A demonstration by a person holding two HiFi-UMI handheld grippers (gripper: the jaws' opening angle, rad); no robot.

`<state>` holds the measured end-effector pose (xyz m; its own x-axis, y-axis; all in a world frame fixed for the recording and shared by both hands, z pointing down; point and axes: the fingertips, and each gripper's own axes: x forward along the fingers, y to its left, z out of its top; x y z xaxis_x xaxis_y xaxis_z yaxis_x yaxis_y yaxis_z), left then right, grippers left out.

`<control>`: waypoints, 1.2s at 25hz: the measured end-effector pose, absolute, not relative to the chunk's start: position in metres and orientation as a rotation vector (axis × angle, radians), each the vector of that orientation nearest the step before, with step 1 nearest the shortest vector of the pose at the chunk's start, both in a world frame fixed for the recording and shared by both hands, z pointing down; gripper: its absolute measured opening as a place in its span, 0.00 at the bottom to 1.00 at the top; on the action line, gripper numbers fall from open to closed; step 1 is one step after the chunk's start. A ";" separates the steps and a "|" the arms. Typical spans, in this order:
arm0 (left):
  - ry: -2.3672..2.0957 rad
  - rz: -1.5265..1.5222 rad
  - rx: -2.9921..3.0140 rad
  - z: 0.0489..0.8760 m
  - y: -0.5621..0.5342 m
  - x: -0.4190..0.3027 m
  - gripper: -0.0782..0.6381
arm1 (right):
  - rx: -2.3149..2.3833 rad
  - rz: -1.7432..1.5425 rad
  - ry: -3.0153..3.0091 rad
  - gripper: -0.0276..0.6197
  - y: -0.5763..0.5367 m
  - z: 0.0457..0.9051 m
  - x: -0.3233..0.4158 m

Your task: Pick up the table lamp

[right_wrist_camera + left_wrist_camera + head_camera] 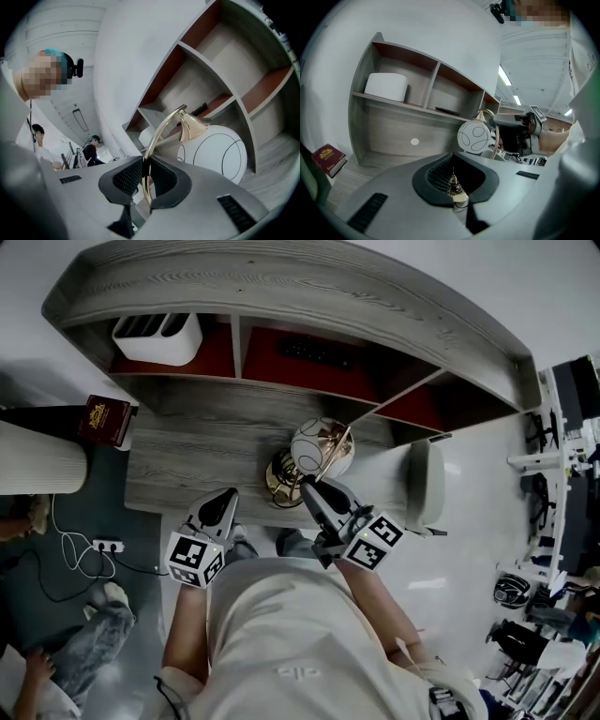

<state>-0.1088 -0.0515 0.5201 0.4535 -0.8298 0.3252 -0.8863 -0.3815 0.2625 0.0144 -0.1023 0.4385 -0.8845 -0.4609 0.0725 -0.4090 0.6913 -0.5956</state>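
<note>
A: Why does the right gripper (306, 486) take the brass-stemmed, white-globed table lamp (322, 446) so low?
B: Its jaws clamp the curved brass stem (161, 124) near the base, probably for balance; the lamp stands on the grey wood-grain surface (187, 465). The left gripper (223, 501), jaws together and empty, hovers beside

**A:** Where does the table lamp (322, 448) stand?

**B:** On the worktop (187, 465), towards its front edge, before the shelf's (281, 296) middle compartment. The right gripper (145, 176) grips its stem (159, 131). The left gripper (228, 495) is just left of it.

**A:** What else?

**B:** A book (104, 419) lies at the worktop's left end. A box (157, 337) sits in the left compartment. A power strip (108, 546) lies on the floor (141, 521), further left.
</note>
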 end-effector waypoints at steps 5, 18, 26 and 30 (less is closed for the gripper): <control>-1.372 0.218 2.323 0.533 -0.062 -0.089 0.13 | -0.746 -0.977 2.763 0.16 -0.110 0.434 0.032; -1.198 0.300 2.200 0.617 -0.085 -0.049 0.21 | -0.808 -1.011 2.628 0.16 -0.121 0.431 0.083; -1.133 0.371 2.086 0.671 -0.100 -0.013 0.37 | -0.827 -1.019 2.571 0.16 -0.122 0.420 0.131; -1.095 0.417 2.023 0.714 -0.103 -0.013 0.41 | -0.852 -1.025 2.552 0.16 -0.122 0.428 0.136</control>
